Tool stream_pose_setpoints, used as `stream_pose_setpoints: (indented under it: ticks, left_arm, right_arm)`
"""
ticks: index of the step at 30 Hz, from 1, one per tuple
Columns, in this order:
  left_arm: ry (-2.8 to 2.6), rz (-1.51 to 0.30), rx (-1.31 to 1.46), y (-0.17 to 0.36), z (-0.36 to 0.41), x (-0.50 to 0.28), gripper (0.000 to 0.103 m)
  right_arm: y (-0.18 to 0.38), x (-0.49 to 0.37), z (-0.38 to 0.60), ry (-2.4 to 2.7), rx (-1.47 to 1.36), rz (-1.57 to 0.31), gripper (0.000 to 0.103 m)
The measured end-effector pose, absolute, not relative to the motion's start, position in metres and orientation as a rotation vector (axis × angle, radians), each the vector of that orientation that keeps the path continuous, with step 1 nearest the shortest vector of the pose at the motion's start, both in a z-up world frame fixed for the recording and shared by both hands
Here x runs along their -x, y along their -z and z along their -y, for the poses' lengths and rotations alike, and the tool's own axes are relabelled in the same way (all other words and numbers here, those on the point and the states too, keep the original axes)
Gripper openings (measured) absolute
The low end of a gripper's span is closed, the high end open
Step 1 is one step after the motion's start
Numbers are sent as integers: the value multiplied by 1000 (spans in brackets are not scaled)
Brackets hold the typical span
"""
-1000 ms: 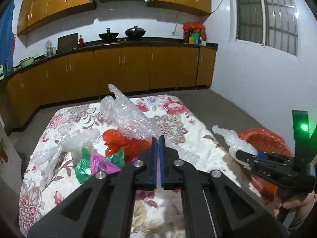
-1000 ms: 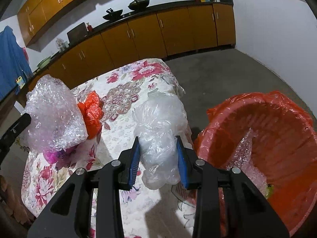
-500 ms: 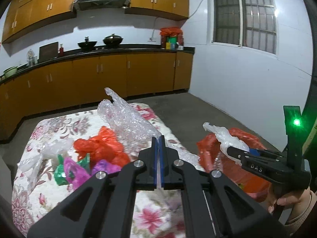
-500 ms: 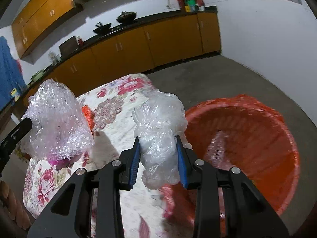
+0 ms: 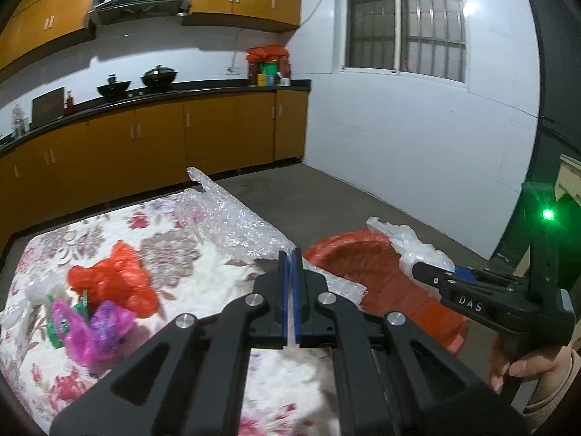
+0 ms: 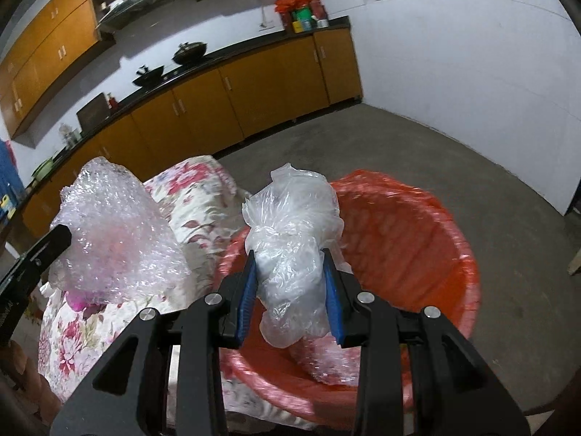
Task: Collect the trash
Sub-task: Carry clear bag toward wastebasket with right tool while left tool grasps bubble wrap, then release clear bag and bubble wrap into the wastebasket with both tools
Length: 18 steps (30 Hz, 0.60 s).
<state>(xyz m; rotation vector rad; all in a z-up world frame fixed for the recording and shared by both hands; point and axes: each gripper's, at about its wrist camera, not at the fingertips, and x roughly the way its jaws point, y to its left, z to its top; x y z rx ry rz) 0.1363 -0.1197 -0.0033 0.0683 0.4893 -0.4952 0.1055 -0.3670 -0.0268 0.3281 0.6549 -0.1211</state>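
My left gripper (image 5: 289, 254) is shut on a sheet of clear bubble wrap (image 5: 232, 221), held above the floral table's right edge; the wrap also shows in the right wrist view (image 6: 112, 232). My right gripper (image 6: 290, 276) is shut on a crumpled clear plastic bag (image 6: 294, 232), held over the near rim of the red bin (image 6: 417, 239). The same bag (image 5: 410, 243) and bin (image 5: 363, 261) show in the left wrist view. A piece of clear plastic (image 6: 323, 359) lies inside the bin.
On the floral tablecloth (image 5: 181, 250) lie a red plastic bag (image 5: 116, 283), purple and green wrappers (image 5: 90, 330) and a clear bag at the left edge (image 5: 36, 290). Wooden cabinets (image 5: 163, 138) line the far wall. The grey floor (image 6: 472, 167) lies behind the bin.
Both grippers have swung right with their loads. The right gripper's bag has gone from beside the bin to over it. The bubble wrap has moved toward the table's right edge.
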Motion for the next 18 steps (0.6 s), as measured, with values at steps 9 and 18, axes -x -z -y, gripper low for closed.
stream_pose_setpoints:
  ticks: [9, 18]
  left_arm:
    - [579, -496, -86, 9, 162, -136, 4]
    - [632, -538, -115, 26, 190, -139, 6]
  right_arm:
    - [24, -95, 396, 164, -354, -629, 34]
    - [26, -94, 409, 178, -387, -615, 36]
